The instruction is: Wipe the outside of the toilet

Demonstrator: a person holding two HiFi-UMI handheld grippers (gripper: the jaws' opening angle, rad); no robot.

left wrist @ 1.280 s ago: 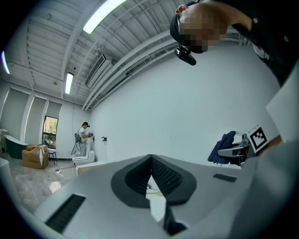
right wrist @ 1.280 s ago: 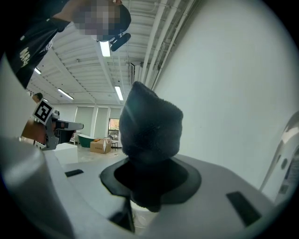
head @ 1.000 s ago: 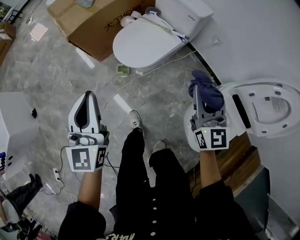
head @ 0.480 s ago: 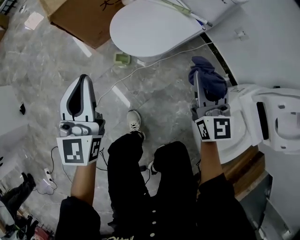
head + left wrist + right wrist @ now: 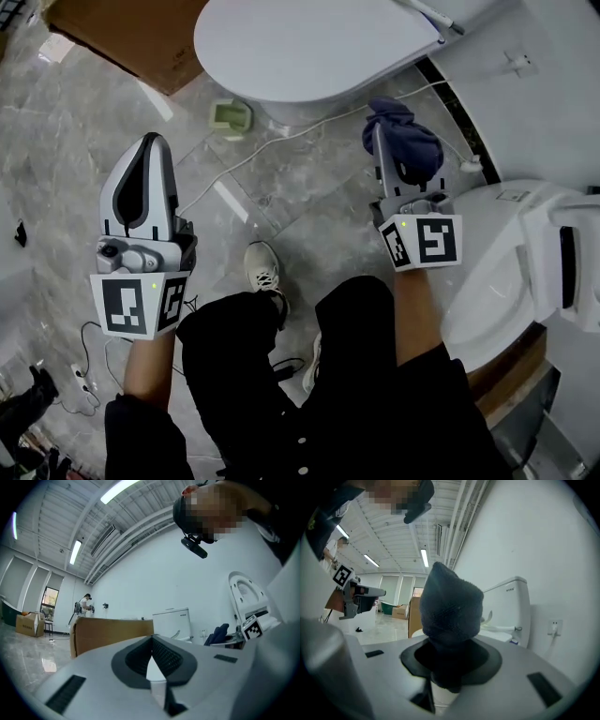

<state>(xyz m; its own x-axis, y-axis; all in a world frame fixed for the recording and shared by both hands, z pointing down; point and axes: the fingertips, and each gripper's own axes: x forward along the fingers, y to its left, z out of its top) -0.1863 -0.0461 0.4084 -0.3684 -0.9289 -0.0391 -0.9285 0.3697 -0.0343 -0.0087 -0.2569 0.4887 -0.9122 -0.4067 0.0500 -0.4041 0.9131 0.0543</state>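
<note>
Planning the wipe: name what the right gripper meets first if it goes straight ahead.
The right gripper, shut on the blue cloth, would likely meet the closed white toilet ahead; depth is unclear.

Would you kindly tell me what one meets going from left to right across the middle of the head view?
Left gripper, shut and empty → the person's pale shoe on the floor → right gripper shut on a dark blue cloth → white toilet at the right edge.
</note>
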